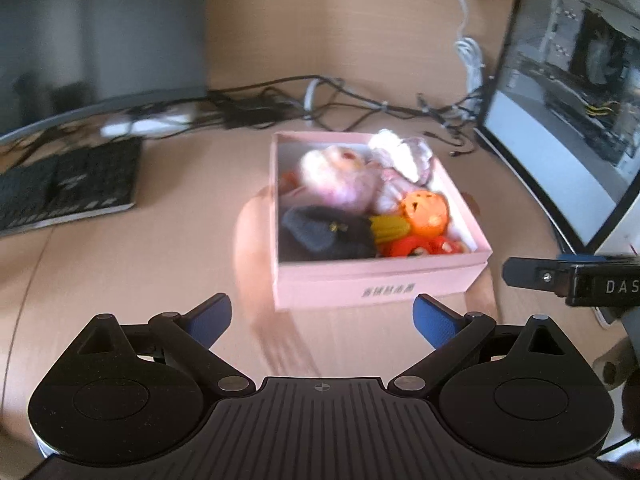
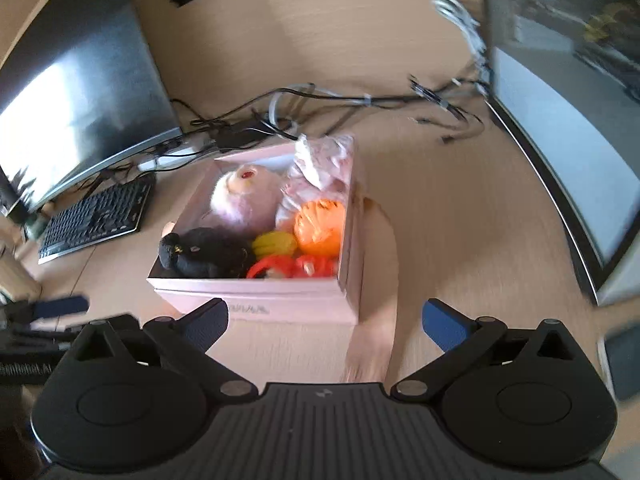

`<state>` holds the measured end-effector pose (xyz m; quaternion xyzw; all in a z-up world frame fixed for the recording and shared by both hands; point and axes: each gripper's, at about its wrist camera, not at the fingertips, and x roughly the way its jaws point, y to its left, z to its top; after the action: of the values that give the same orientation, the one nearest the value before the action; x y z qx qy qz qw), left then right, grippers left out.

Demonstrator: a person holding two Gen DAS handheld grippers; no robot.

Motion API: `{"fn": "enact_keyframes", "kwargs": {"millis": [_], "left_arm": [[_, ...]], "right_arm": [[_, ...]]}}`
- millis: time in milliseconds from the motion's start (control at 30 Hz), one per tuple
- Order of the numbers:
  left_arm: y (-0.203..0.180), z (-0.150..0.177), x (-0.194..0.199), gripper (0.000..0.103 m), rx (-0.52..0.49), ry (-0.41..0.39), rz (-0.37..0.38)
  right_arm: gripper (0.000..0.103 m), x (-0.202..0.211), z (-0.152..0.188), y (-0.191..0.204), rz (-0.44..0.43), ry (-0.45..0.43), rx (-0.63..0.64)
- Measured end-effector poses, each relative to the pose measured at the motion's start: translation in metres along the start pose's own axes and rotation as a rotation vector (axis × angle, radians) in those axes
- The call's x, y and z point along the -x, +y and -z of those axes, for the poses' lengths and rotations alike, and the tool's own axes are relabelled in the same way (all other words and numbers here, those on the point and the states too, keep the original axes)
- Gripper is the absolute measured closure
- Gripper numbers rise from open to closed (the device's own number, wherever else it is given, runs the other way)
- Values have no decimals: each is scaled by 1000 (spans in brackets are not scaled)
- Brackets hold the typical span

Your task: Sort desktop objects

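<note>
Desk, mid-sort | pink box (image 1: 376, 280) of toys sits on desk dead ahead of left gripper (image 1: 322, 318); slightly left of right gripper (image 2: 324, 322) | both fingers spread wide, empty; neither clearly nearer.

Pink box (image 1: 376, 276): matt card, smooth. Inside it: pink plush toy (image 1: 340, 178), fuzzy cloth; black knitted pouch (image 1: 328, 234), rough wool look; orange pumpkin (image 1: 426, 212), glossy plastic; crinkled clear wrapper (image 1: 404, 152) at box's far corner. Desk (image 1: 120, 280) under box: pale wood grain, smooth, matt. Left gripper (image 1: 322, 314): matt black plastic, blue textured pads (image 1: 434, 320). Monitor (image 2: 80, 92) left of box: glossy.
</note>
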<state>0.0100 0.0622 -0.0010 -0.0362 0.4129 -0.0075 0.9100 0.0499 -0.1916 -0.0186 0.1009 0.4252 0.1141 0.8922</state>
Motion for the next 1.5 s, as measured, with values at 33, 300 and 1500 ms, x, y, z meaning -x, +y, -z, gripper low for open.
{"fn": "enact_keyframes", "kwargs": {"millis": [33, 300, 1500], "left_arm": [[-1, 4, 4, 3, 13, 1, -15], [-4, 6, 17, 3, 0, -2, -103], [-13, 14, 15, 3, 24, 28, -32]], "right_arm": [[0, 2, 4, 3, 25, 8, -8], [0, 9, 16, 19, 119, 3, 64], [0, 17, 24, 22, 97, 37, 115]]}}
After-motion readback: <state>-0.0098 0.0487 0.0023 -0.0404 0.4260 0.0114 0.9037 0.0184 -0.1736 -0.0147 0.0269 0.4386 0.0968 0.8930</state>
